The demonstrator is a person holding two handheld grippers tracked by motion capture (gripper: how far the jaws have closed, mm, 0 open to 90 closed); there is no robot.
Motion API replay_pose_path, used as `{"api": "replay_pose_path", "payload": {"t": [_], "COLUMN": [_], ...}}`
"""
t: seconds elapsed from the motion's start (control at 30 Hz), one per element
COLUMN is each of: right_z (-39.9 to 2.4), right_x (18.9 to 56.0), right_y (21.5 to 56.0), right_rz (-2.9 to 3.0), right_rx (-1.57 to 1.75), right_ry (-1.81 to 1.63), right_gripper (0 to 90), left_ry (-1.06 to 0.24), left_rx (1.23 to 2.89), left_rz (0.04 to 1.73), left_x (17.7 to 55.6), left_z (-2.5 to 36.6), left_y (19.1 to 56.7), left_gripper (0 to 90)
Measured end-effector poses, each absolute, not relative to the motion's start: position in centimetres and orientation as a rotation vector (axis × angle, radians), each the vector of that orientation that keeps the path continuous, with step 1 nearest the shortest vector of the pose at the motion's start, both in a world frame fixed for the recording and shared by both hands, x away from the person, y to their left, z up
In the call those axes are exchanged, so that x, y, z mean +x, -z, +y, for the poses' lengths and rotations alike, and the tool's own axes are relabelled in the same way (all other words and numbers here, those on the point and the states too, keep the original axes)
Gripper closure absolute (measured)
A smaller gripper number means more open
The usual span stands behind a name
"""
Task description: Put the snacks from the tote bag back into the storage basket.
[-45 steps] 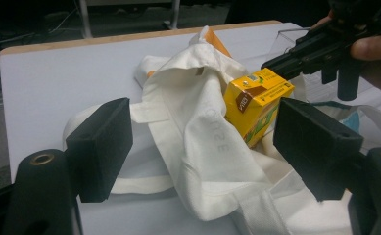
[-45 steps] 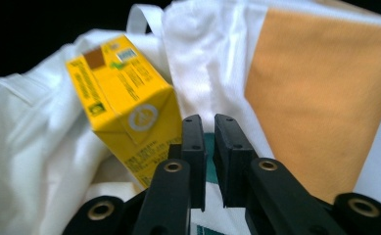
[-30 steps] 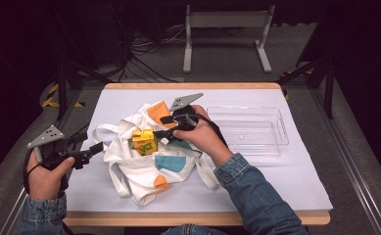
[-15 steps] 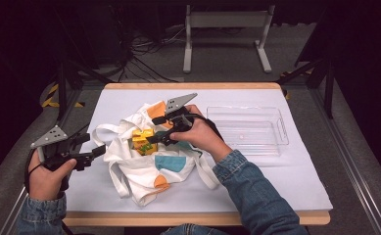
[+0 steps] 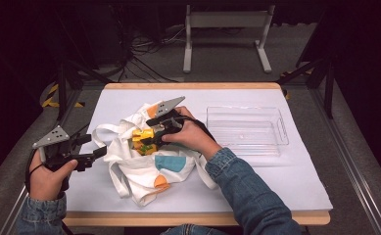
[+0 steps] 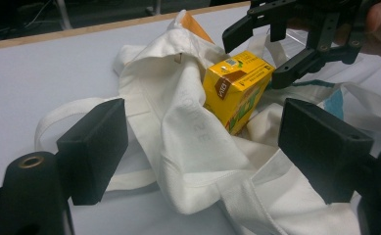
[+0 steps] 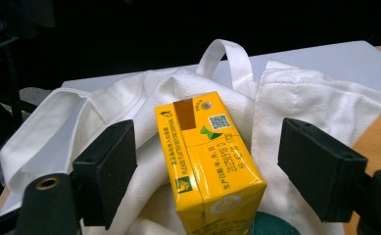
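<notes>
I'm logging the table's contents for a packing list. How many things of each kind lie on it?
Yellow carton: 1
White tote bag: 1
Clear plastic tray: 1
Total: 3

The yellow carton (image 7: 207, 166) is seen to be of printed card under a glossy, smooth film that catches the light. The tote bag (image 6: 188, 142) is made of off-white woven cloth, matt and slightly coarse, with stitched hems and printed patches of orange and teal. The jaws of the right gripper (image 7: 207, 161) are faced with matt black pads of a rubbery look. The tray (image 5: 246, 128) is of clear, shiny plastic. The table (image 5: 296, 181) is covered by a matt white sheet and edged in pale wood.
</notes>
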State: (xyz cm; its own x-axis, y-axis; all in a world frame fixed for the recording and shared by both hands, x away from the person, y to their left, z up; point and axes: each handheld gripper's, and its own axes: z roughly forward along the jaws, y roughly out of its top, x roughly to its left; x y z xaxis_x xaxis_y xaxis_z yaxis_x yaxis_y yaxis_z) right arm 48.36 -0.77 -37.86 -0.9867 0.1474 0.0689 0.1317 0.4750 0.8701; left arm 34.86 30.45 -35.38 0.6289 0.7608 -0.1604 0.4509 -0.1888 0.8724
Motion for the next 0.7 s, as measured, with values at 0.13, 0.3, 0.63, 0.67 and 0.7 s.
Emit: {"api": "replay_pose_path", "payload": {"t": [0.13, 0.3, 0.63, 0.67, 0.7], "right_z": [-0.4, 0.1, 0.6, 0.6, 0.6], "right_x": [48.5, 48.5, 48.3, 48.3, 48.3], "right_y": [38.5, 39.5, 40.3, 40.3, 40.3], "right_rz": [2.694, 2.704, 2.735, 2.735, 2.733], "right_rx": [0.253, 0.257, 0.237, 0.237, 0.228], "right_ry": [-1.592, -1.604, -1.582, -1.582, -1.572], "right_gripper": [22.7, 24.5, 31.0, 31.0, 33.1], "left_ry": [-0.379, -0.381, -0.377, -0.379, -0.376], "left_rx": [1.832, 1.836, 1.837, 1.837, 1.835], "left_rz": [0.976, 0.979, 0.981, 0.981, 0.985], "left_x": [34.9, 34.9, 35.0, 35.0, 35.0], "left_z": [30.5, 30.5, 30.5, 30.5, 30.5], "left_y": [35.4, 35.4, 35.5, 35.5, 35.5], "left_gripper": [19.6, 19.7, 20.0, 20.0, 20.0]}}
